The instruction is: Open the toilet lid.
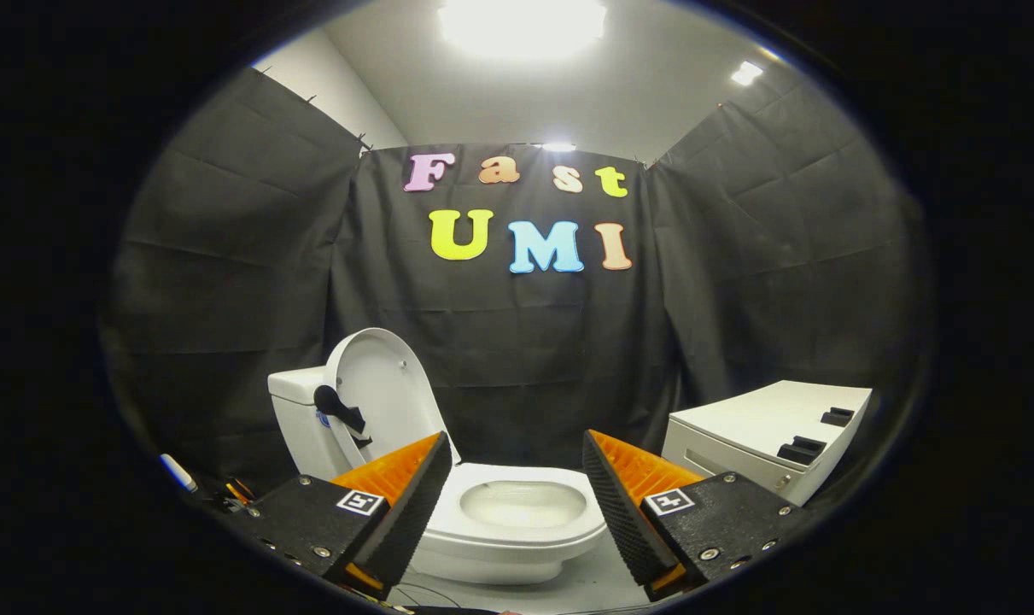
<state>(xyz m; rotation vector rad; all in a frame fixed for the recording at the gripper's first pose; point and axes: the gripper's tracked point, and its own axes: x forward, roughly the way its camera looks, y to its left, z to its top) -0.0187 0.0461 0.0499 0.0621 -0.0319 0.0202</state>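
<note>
Hand-held gripper spread wide and holding nothing, I see the toilet just beyond its fingers with lid raised against the tank, a white cabinet nearby, black cloth walls, lit ceiling lamp.

Gripper — fingers spread wide apart, nothing between them — level, pointing forward.

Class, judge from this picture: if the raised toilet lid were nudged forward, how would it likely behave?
The lid looks rigid and glossy, so probably stiff and slippery. It stands upright against the tank, so a nudge might drop it onto the bowl. The open tool isn't touching it.
</note>
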